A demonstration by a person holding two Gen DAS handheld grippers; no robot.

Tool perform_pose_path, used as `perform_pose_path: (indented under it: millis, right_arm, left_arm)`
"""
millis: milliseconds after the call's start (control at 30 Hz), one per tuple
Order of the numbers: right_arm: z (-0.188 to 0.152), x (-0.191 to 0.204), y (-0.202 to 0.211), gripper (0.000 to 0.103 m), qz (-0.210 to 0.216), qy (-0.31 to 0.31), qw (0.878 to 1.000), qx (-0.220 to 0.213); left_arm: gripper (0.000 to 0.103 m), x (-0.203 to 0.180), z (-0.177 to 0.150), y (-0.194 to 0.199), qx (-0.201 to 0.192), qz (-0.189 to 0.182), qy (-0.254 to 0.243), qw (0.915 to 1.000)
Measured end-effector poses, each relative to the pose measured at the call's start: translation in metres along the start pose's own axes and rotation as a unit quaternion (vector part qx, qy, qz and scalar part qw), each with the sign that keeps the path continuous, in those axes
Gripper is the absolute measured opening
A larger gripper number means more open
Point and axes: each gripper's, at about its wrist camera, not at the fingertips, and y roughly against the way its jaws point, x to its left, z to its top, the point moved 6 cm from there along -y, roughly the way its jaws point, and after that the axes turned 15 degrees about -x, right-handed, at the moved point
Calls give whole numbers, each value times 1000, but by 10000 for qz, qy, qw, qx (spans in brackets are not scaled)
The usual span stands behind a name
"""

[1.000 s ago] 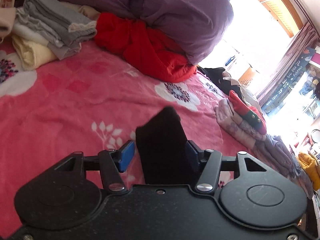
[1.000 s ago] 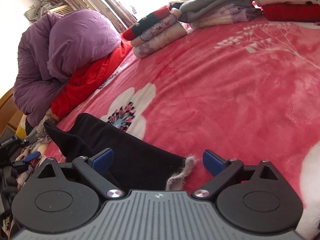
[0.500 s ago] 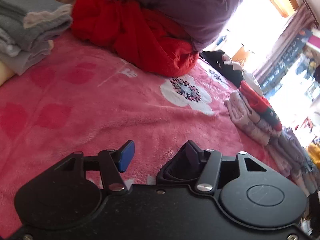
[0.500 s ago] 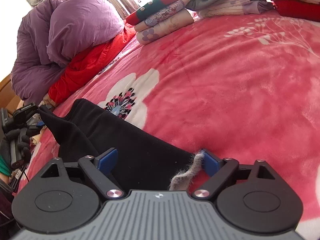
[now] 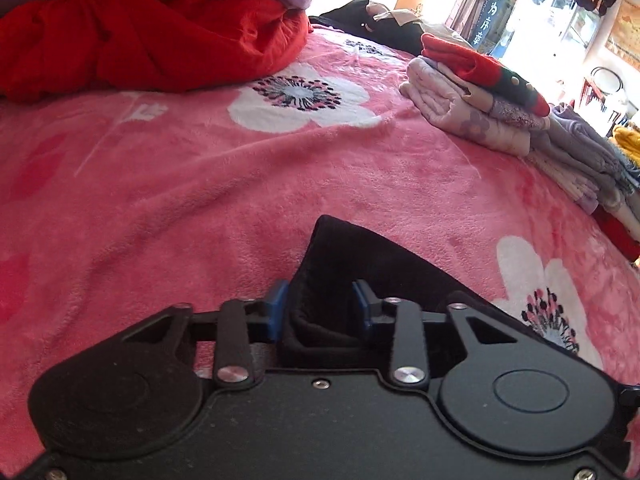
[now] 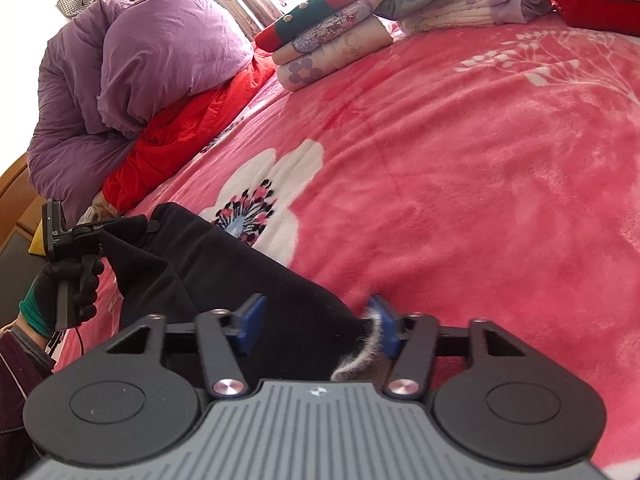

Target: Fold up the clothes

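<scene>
A black garment point(image 5: 360, 264) lies low over the pink flowered blanket point(image 5: 200, 184). My left gripper point(image 5: 320, 308) has its blue pads closed on a bunched edge of it. In the right wrist view the same black garment point(image 6: 240, 280) stretches from the left gripper point(image 6: 100, 232), held in a gloved hand at far left, to my right gripper point(image 6: 316, 324). The right gripper's pads stand partly apart, with black cloth and a grey fuzzy trim point(image 6: 368, 348) between them.
A purple duvet point(image 6: 140, 72) and a red garment point(image 5: 160, 32) are heaped at the bed's head. Stacks of folded clothes point(image 5: 480, 96) line the far side, also seen in the right wrist view point(image 6: 328, 48). Dark clothes point(image 5: 372, 20) lie beyond them.
The left gripper has closed on the black cloth and turned right. The right gripper's pads have narrowed around the trimmed edge and the garment has been drawn out between the two grippers.
</scene>
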Motion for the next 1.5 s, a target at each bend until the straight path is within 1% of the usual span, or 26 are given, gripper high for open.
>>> perform_pose_path:
  millis: [33, 67, 167, 267, 300, 333, 433, 600, 667, 767, 900, 1000, 1133, 1300, 1333, 1367, 1400, 1433, 1467, 1500]
  right_arm:
    - [-1, 1, -3, 22, 47, 8, 10000, 48]
    - [-2, 2, -5, 17, 60, 55, 9999, 84]
    - [-1, 7, -8, 11, 92, 234, 9997, 15]
    - [4, 7, -6, 9, 87, 254, 9996, -115]
    - [6, 7, -5, 9, 70, 284, 9994, -190]
    - [8, 8, -2, 9, 73, 326, 9990, -281]
    - [20, 13, 3, 8, 108, 550, 9967, -588]
    - [41, 22, 3, 8, 147, 850, 9918, -938]
    - [50, 25, 0, 8, 126, 944, 9900, -1040]
    - [71, 28, -5, 8, 57, 1130, 9848, -1315]
    - [106, 22, -24, 8, -93, 1321, 9772, -1660]
    - [128, 15, -50, 8, -132, 1329, 9766, -1684]
    - [137, 5, -89, 8, -201, 1216, 9823, -1411]
    - [131, -10, -124, 8, -374, 1094, 9892, -900]
    - [129, -14, -128, 8, -450, 1055, 9897, -860]
    - [127, -18, -133, 10, -488, 1012, 9906, -782]
    - [125, -22, -137, 12, -488, 940, 9921, -670]
    - [122, -26, -140, 16, -517, 855, 9933, -586]
    - [121, -28, -140, 24, -575, 802, 9934, -582]
    - [120, -30, -137, 27, -603, 762, 9934, -614]
  left_arm:
    - [11, 0, 2, 3, -52, 6, 23, 10000]
    - [10, 1, 3, 6, -105, 7, 46, 9999]
    - [9, -6, 8, 19, -287, -4, -62, 9996]
    - [9, -12, 15, 32, -558, -60, -29, 9984]
    - [9, -14, 18, 39, -708, -99, -12, 9974]
    - [9, -16, 21, 45, -856, -148, 10, 9962]
    - [9, -18, 27, 60, -1134, -202, 84, 9933]
    - [8, -16, 27, 74, -1332, -133, 64, 9910]
    - [8, -13, 30, 79, -1522, -117, 192, 9881]
    - [8, -5, 33, 83, -1741, -47, 475, 9836]
    - [8, 9, 23, 74, -1616, 127, 779, 9837]
    - [8, 16, 13, 63, -1436, 334, 851, 9854]
    - [8, 26, 4, 48, -1263, 475, 885, 9869]
    - [9, 38, -11, 32, -854, 732, 921, 9894]
    - [9, 39, -14, 30, -803, 765, 917, 9896]
    - [10, 40, -14, 30, -780, 767, 925, 9897]
    - [15, 42, -14, 30, -765, 760, 936, 9898]
    - [18, 44, -14, 31, -765, 762, 1000, 9891]
    - [23, 47, -12, 33, -769, 769, 1083, 9882]
    - [29, 49, -10, 36, -809, 810, 1135, 9869]
